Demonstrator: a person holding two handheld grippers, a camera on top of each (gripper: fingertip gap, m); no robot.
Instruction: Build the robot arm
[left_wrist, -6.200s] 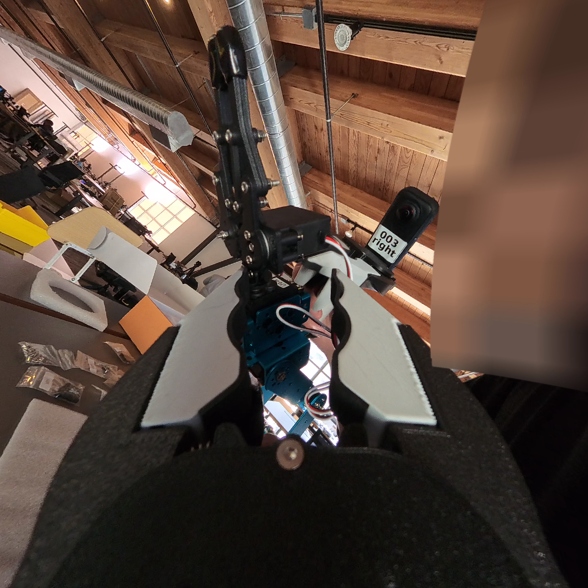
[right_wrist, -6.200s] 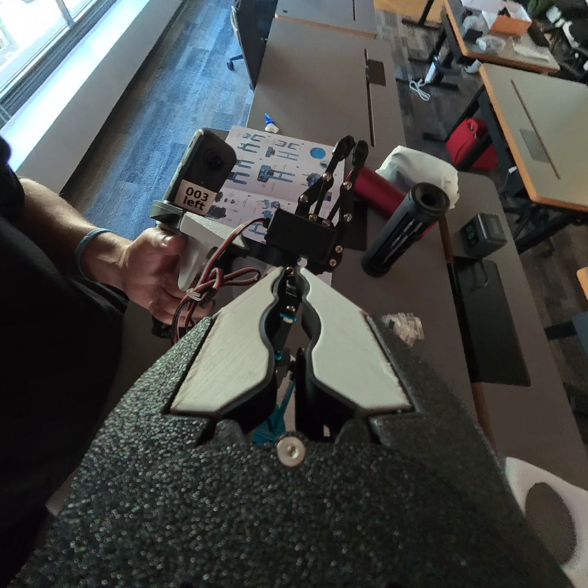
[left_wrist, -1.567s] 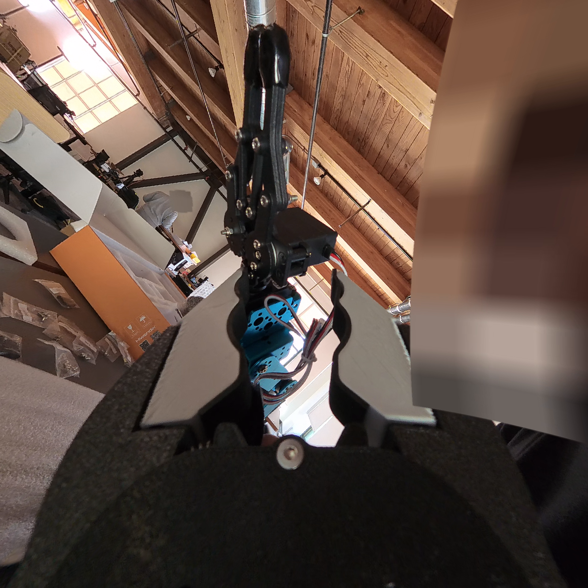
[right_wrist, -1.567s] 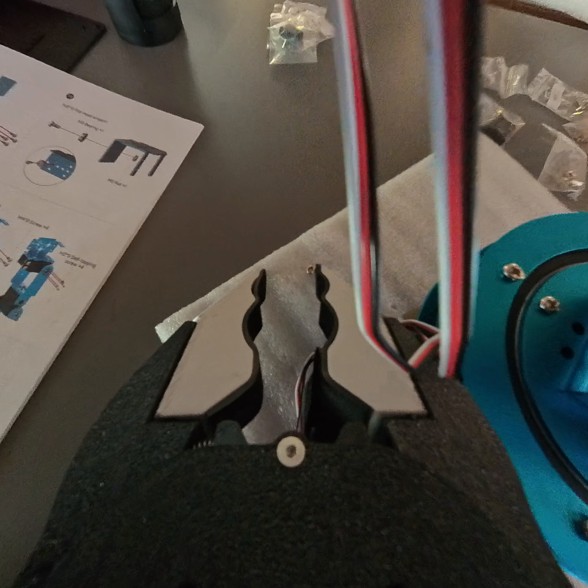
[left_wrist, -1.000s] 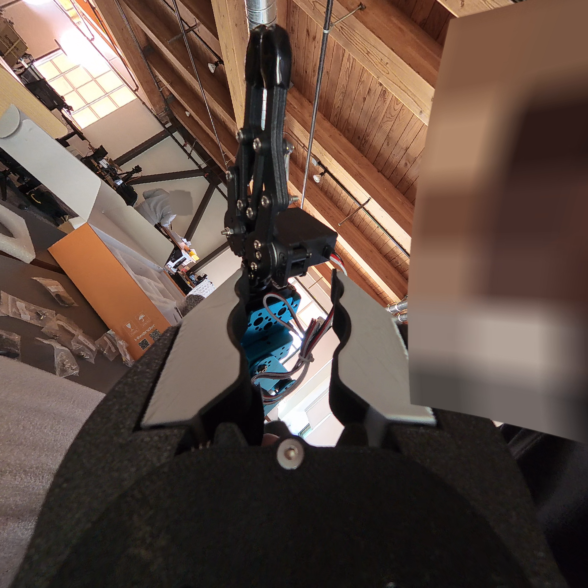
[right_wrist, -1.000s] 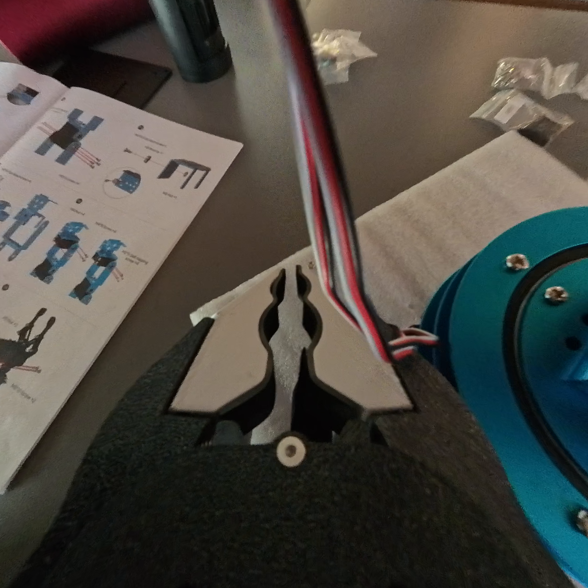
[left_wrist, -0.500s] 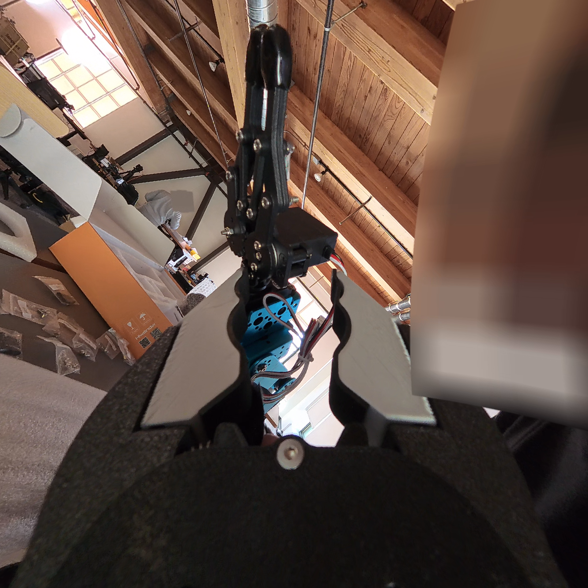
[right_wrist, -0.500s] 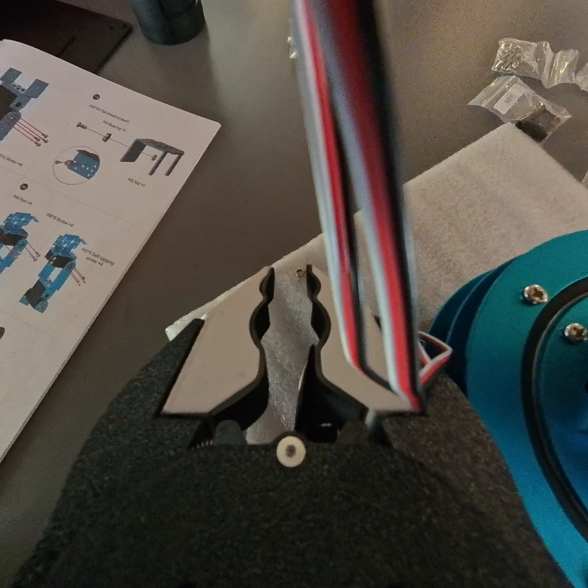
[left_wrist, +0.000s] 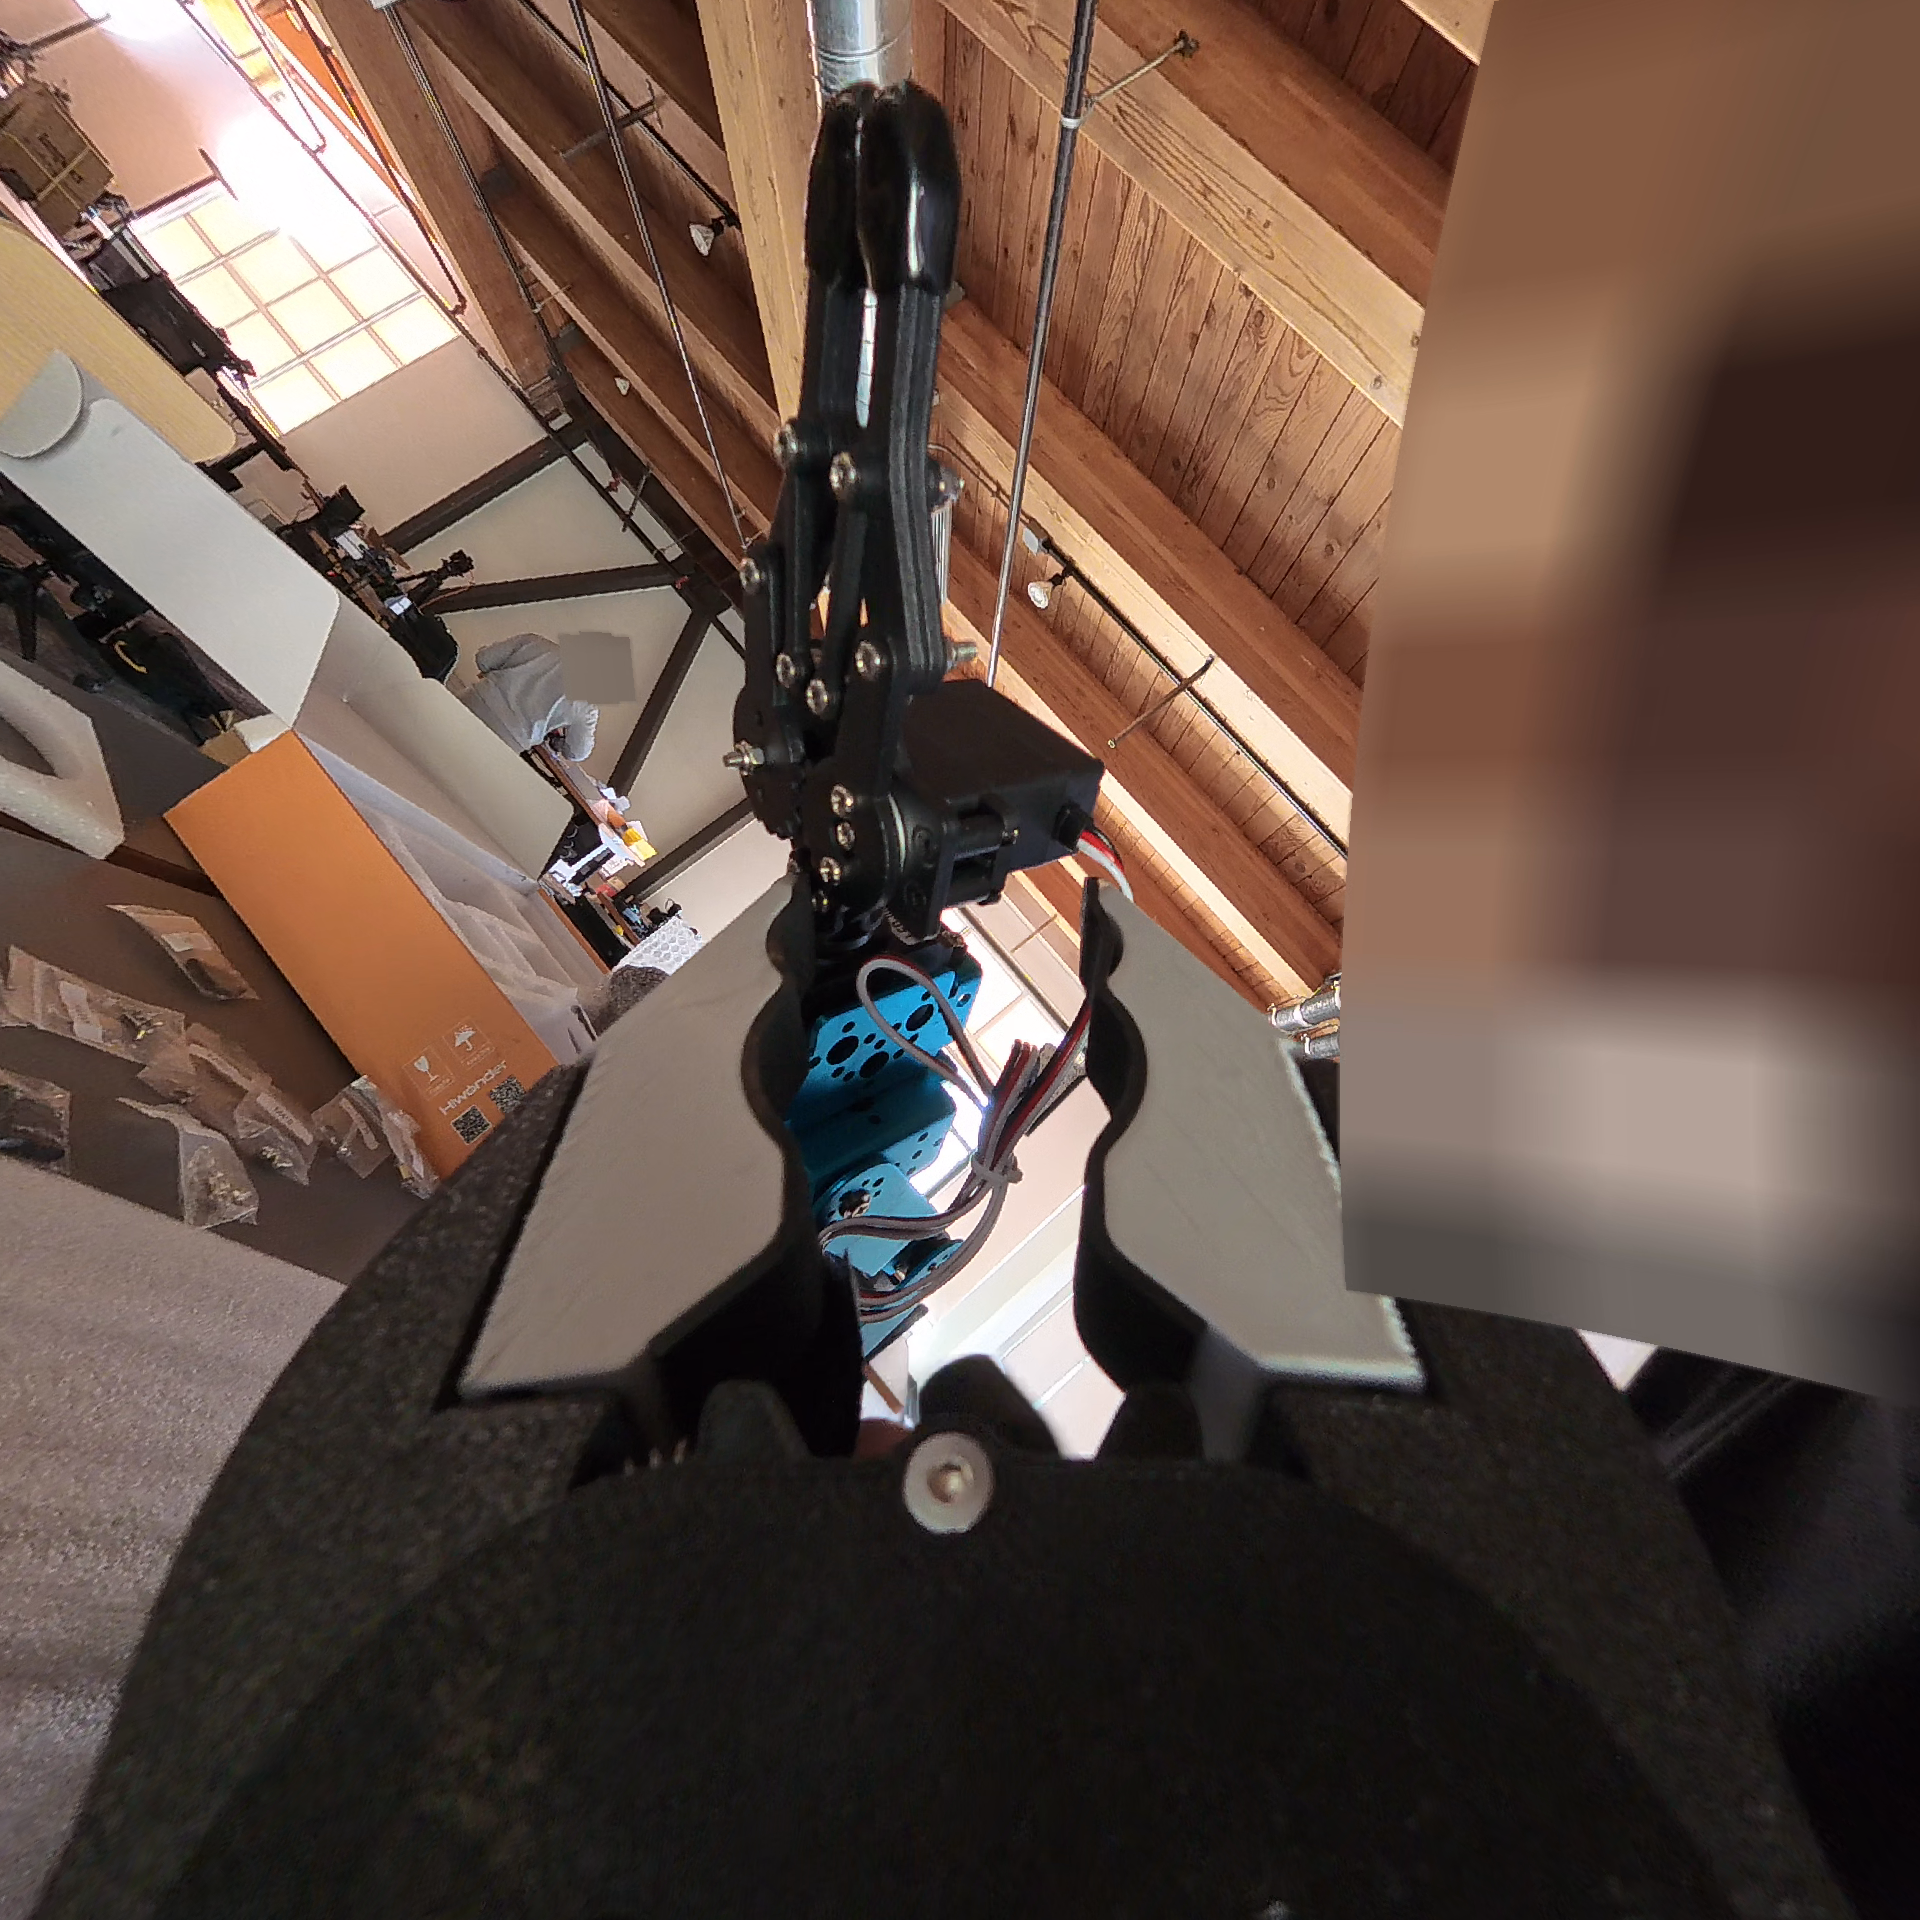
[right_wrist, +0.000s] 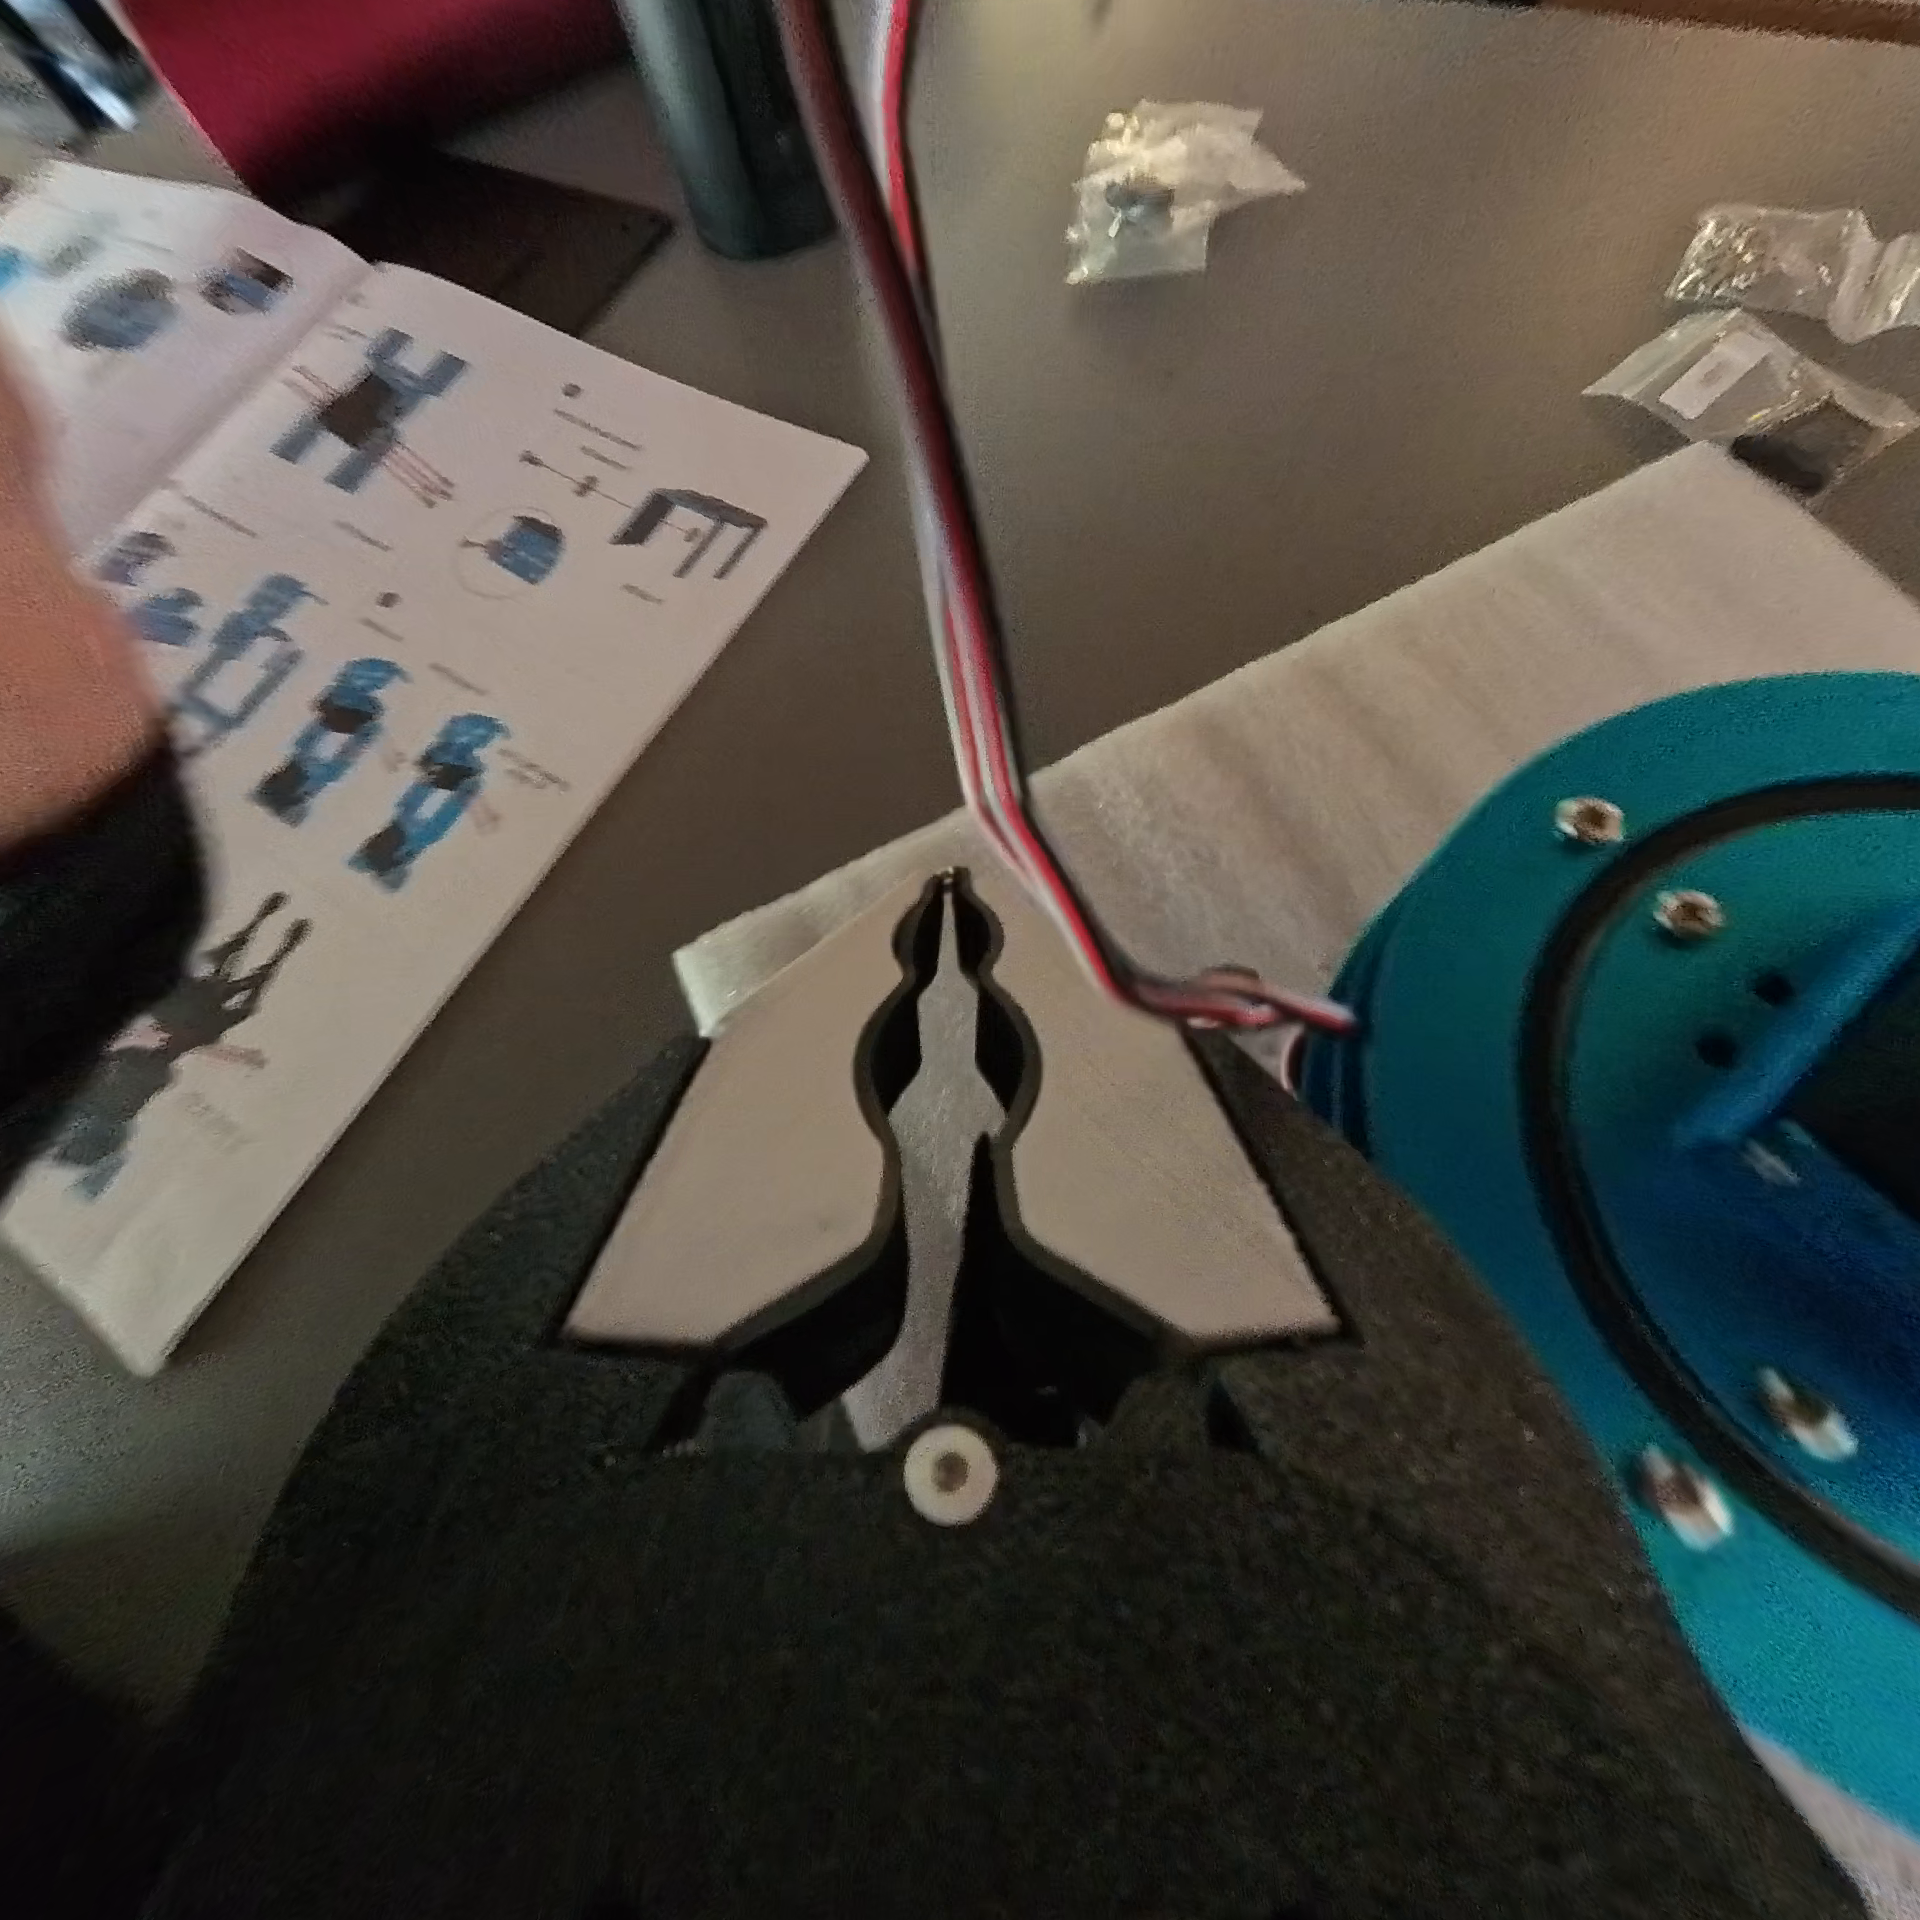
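Small robot arm (left_wrist: 873, 997), blue brackets and black claw, stands between the left tongs (left_wrist: 935, 925), against the left finger (left_wrist: 665, 1101); the right finger is apart from it, so whether it is gripped cannot be told. Its blue base (right_wrist: 1621, 1174) lies just right of the right tongs (right_wrist: 954, 883), wires (right_wrist: 966, 623) crossing above. Right tongs clenched; tiny screw (right_wrist: 957, 875) at the tips, over foam sheet (right_wrist: 1403, 707). Manual (right_wrist: 416, 644) and parts bags (right_wrist: 1174, 187) on bench (right_wrist: 1247, 436).
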